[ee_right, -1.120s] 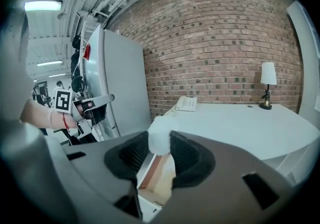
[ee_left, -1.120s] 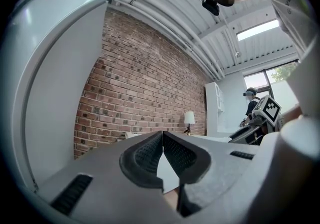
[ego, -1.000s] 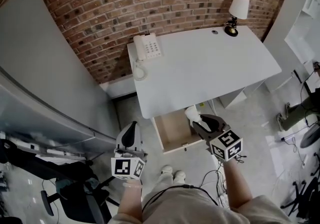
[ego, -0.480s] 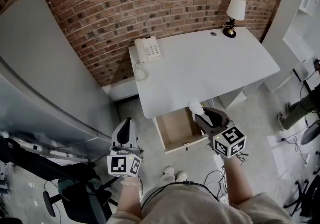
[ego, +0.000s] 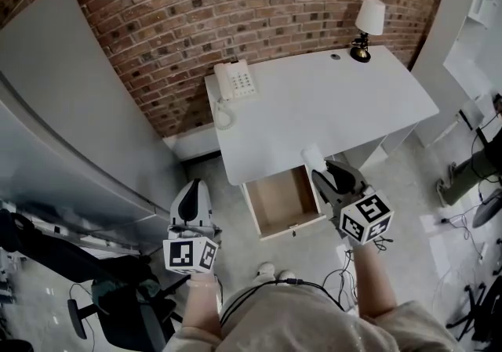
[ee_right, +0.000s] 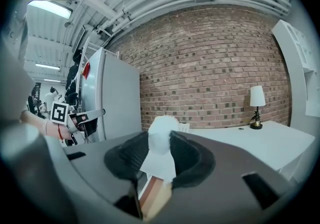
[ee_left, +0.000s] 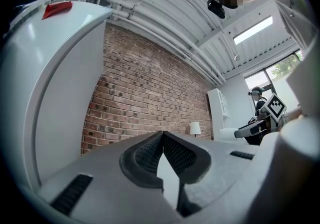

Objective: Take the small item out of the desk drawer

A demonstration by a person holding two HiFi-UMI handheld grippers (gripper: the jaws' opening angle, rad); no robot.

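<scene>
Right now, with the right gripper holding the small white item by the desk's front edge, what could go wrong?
1. The small white item pokes out past the fingers of the right gripper; a loose pinch might let it drop into the open drawer or onto the floor.
2. The item hangs close to the desk edge and might clip it.
3. The drawer juts out toward the person's feet, so a step forward could bump it.
</scene>
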